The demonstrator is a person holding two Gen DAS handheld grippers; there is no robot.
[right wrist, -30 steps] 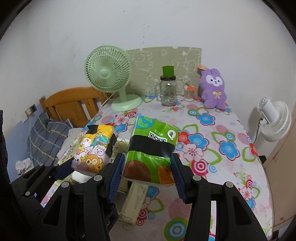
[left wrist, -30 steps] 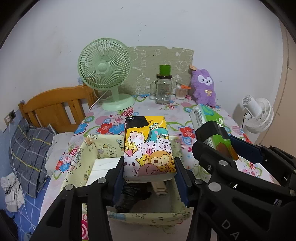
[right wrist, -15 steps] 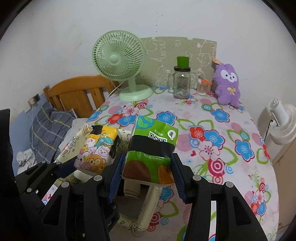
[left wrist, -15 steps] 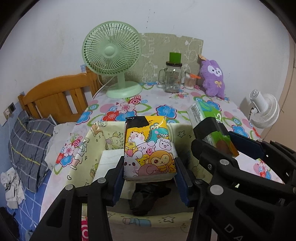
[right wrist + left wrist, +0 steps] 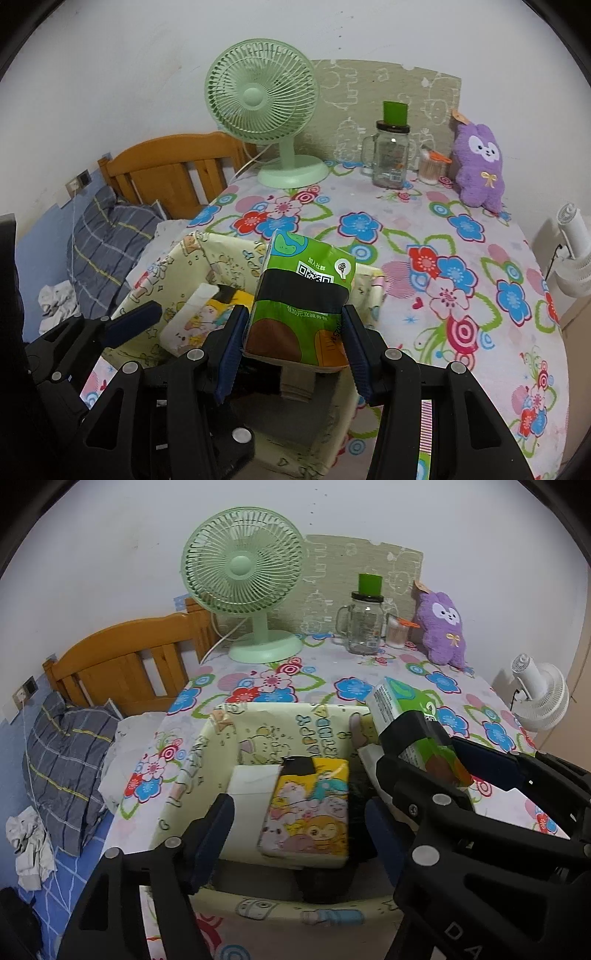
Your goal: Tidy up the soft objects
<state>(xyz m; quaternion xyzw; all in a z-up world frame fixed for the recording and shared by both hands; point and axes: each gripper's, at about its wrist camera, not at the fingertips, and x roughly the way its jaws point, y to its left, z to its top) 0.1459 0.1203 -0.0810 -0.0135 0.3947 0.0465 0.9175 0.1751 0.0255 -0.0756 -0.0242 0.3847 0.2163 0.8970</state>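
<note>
Yellow cartoon pack lies in fabric bin — green pack upright above it.

Far ahead by the wall: green desk fan, glass handled jar, purple plush rabbit; left, wooden headboard.

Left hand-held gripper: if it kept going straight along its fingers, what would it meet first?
Most likely the yellow cartoon tissue pack, lying free in the fabric bin between the left hand-held gripper's just-opened jaws; depth is uncertain.
</note>
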